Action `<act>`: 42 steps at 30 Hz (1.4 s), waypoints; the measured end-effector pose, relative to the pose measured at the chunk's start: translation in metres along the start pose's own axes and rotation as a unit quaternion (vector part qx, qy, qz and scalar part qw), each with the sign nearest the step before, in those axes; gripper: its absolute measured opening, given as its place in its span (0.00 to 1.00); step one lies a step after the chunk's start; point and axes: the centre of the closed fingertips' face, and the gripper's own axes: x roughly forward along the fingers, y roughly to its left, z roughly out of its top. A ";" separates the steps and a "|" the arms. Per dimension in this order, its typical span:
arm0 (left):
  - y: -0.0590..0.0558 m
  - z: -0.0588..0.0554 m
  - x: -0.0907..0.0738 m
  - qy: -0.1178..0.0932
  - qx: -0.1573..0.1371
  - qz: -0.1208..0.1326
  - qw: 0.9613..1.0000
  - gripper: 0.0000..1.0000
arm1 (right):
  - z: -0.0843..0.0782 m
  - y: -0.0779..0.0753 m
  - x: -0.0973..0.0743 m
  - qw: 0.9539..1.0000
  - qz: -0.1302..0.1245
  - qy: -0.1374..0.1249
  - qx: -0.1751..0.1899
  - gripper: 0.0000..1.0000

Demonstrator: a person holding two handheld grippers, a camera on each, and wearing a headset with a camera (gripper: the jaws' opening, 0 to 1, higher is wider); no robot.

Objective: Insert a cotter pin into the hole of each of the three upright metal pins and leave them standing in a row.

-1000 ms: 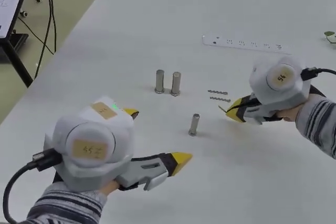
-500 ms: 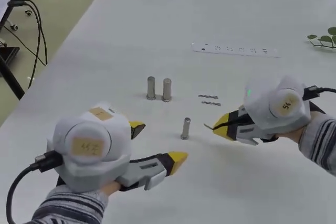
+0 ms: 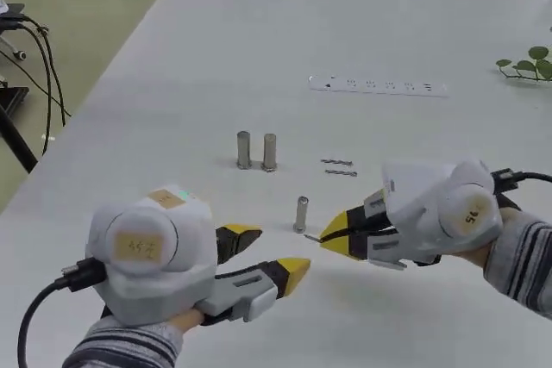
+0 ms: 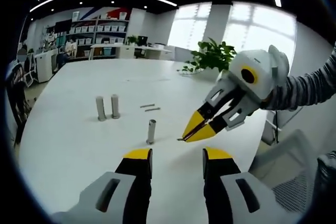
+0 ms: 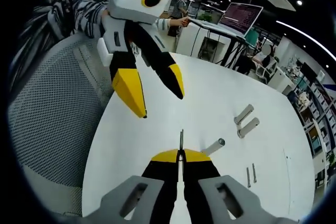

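Note:
Three upright metal pins stand on the white table: two close together and a third nearer me, alone. My right gripper is shut on a thin cotter pin whose tip pokes out toward the lone pin, a short way to its right. Two more cotter pins lie flat beyond it. My left gripper is open and holds nothing, in front of the lone pin; in its own view the yellow fingertips stand apart below that pin.
A white power strip lies across the far side of the table. A green plant sits at the far right edge. Cables hang off the floor side at left. A mesh chair stands by the table.
My right gripper has moved left and nearer me with the cotter pin, from beside the loose cotter pins to just right of the lone pin. The left gripper stays open, roughly in place.

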 end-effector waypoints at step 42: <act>-0.023 0.004 -0.005 -0.024 0.003 -0.065 0.998 0.00 | 0.041 0.021 -0.011 0.997 0.012 -0.039 -0.063 0.00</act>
